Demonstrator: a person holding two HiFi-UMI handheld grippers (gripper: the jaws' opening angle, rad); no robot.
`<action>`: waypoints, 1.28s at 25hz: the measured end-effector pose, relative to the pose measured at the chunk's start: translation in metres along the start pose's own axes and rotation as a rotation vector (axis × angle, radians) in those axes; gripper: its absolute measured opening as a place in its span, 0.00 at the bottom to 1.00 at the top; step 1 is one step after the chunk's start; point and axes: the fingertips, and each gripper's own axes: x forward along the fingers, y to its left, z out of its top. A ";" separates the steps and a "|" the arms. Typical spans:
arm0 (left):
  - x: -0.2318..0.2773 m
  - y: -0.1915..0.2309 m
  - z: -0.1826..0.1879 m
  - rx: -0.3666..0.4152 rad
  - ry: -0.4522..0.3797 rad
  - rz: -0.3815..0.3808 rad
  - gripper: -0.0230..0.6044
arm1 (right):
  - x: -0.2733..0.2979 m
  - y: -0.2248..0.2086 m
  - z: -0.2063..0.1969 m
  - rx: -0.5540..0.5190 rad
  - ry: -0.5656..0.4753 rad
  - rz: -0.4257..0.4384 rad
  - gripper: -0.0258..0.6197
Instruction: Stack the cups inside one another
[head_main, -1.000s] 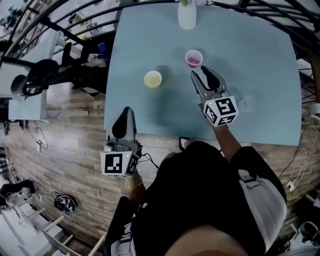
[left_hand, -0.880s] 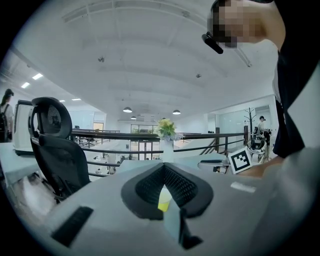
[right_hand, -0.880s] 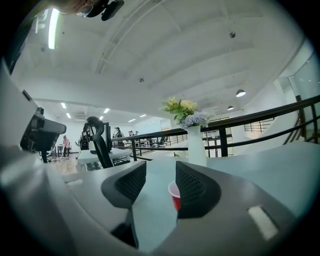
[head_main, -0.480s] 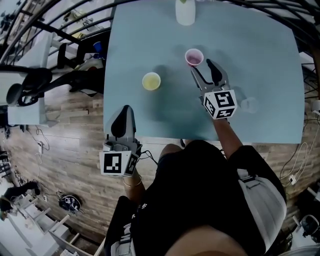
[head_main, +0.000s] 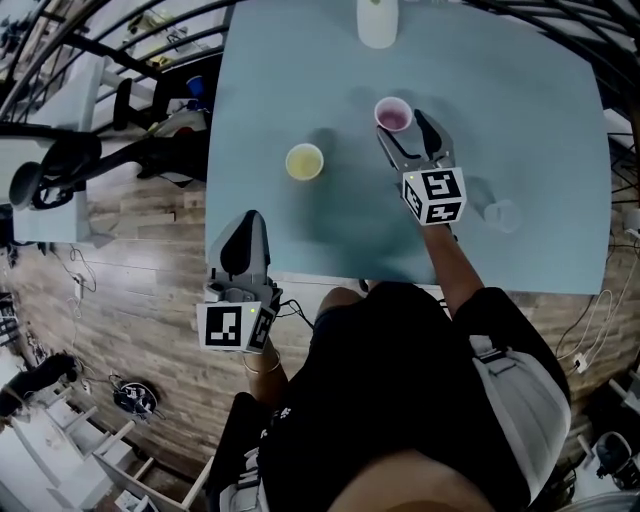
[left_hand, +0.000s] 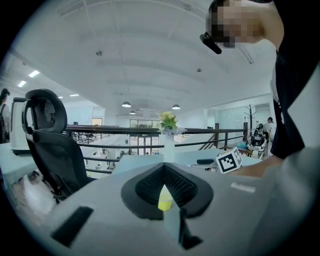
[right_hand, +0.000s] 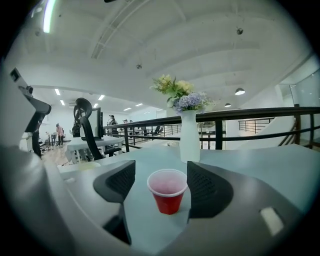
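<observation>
A red cup (head_main: 393, 115) stands upright on the pale blue table (head_main: 520, 110), with a yellow cup (head_main: 304, 161) to its left. My right gripper (head_main: 403, 131) reaches the red cup from the near side. Its jaws have just been opening and stand open. In the right gripper view the red cup (right_hand: 168, 191) sits between the two pads, touching neither. My left gripper (head_main: 243, 228) hovers shut at the table's near edge, holding nothing. In the left gripper view the yellow cup (left_hand: 165, 200) shows through the small gap under the closed pads.
A white vase (head_main: 377, 22) with flowers stands at the table's far edge, behind the red cup. A clear cup (head_main: 502, 214) stands to the right of my right arm. A black office chair (head_main: 60, 165) and wood floor lie left of the table.
My right gripper has moved forward and down toward the red cup, and its jaws have spread apart round it. The left gripper has stayed about where it was.
</observation>
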 end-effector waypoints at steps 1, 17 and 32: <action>0.000 -0.001 0.001 -0.001 0.001 0.002 0.02 | 0.002 -0.001 -0.002 -0.003 0.006 -0.003 0.54; -0.022 0.015 -0.003 0.010 0.028 0.094 0.02 | 0.034 -0.015 -0.026 -0.014 0.082 -0.018 0.65; -0.028 0.019 -0.004 0.029 0.046 0.123 0.02 | 0.035 -0.014 -0.021 -0.031 0.074 0.001 0.58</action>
